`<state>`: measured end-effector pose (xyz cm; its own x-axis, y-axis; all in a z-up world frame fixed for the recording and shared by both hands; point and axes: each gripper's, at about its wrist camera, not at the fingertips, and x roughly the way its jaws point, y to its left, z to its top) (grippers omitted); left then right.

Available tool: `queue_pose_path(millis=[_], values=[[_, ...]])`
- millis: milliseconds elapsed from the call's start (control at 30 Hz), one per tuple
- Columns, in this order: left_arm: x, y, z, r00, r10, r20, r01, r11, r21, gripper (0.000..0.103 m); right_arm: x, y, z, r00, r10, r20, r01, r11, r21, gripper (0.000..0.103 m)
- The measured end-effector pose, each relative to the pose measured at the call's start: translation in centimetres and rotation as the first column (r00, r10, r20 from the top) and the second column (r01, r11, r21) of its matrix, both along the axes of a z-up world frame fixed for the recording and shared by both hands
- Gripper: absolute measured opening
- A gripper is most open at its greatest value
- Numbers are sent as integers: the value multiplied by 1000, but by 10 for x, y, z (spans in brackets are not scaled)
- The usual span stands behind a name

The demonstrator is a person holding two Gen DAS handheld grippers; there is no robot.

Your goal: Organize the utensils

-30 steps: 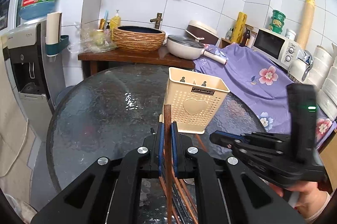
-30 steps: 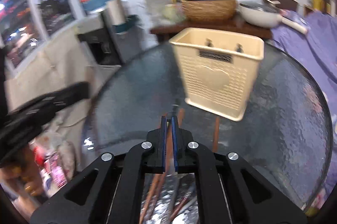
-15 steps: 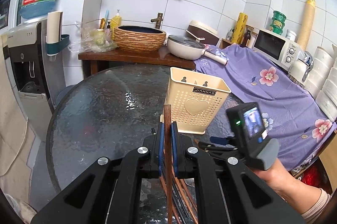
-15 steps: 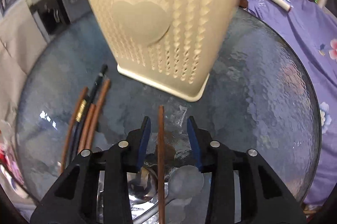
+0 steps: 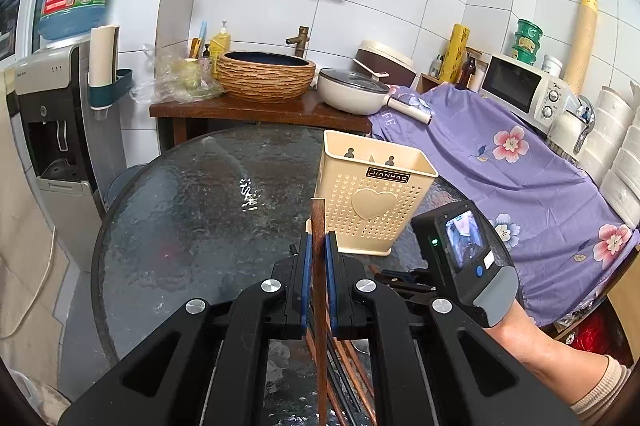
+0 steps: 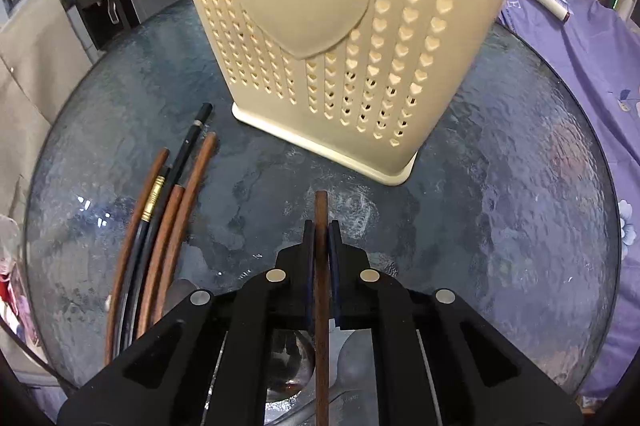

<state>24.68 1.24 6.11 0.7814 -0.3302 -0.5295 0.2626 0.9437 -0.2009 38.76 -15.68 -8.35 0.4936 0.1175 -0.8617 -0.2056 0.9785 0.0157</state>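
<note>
A cream utensil holder [image 5: 374,201] with heart holes stands on the round glass table [image 5: 180,209]; it fills the top of the right wrist view [image 6: 332,37]. My left gripper [image 5: 319,246] is shut on a brown chopstick [image 5: 319,226], held above the table left of the holder. My right gripper [image 6: 321,230] is shut on another brown chopstick [image 6: 321,209] low over the table, just in front of the holder's base. Its body [image 5: 460,254] shows in the left wrist view. Several brown and black chopsticks [image 6: 168,209] lie on the glass to its left.
Metal spoons [image 6: 352,362] lie under my right gripper. Behind the table is a wooden counter with a basin [image 5: 266,75] and a pan [image 5: 354,91]. A purple flowered cloth [image 5: 520,177] covers the right side, with a microwave [image 5: 524,89]. A water dispenser [image 5: 52,113] stands left.
My right gripper swung down to the table in front of the holder and closed its open jaws on a brown chopstick. The left gripper held still with its chopstick.
</note>
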Motion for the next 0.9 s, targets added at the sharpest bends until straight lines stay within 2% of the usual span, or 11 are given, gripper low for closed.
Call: queue_pose_path(millis=[267, 467, 733, 900], values=[[-3, 0, 3, 1000, 3, 7, -3, 1000, -8, 6, -24, -22, 34, 995, 11, 97, -21, 994, 106, 7], [-6, 0, 7, 1000, 3, 17, -2, 1000, -7, 6, -54, -33, 67, 979, 24, 204, -52, 990, 133, 7], [-8, -5, 13, 1000, -8, 30, 8, 1000, 2, 6, -75, -35, 114, 959, 11, 283, -68, 979, 190, 7], [-11, -7, 17, 999, -14, 41, 14, 1000, 7, 6, -90, -37, 132, 944, 8, 330, -83, 974, 212, 7]])
